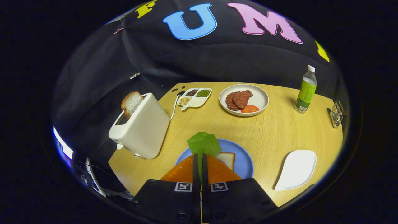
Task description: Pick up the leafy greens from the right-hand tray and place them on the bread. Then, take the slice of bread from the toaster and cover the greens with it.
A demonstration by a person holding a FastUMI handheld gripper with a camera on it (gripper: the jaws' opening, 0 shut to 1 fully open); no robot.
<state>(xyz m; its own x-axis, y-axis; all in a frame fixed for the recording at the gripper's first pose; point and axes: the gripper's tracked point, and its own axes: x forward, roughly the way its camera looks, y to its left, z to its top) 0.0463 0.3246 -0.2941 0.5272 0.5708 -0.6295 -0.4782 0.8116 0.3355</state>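
Gripper view: crinkled bright-green leafy greens [203, 143]

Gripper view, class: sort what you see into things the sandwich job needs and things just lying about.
Needed: claw, shut on the leafy greens; bread on the blue plate; bread slice in the toaster; white tray.

Lying about: plate of meat slices; divided dish of beans; bottle.
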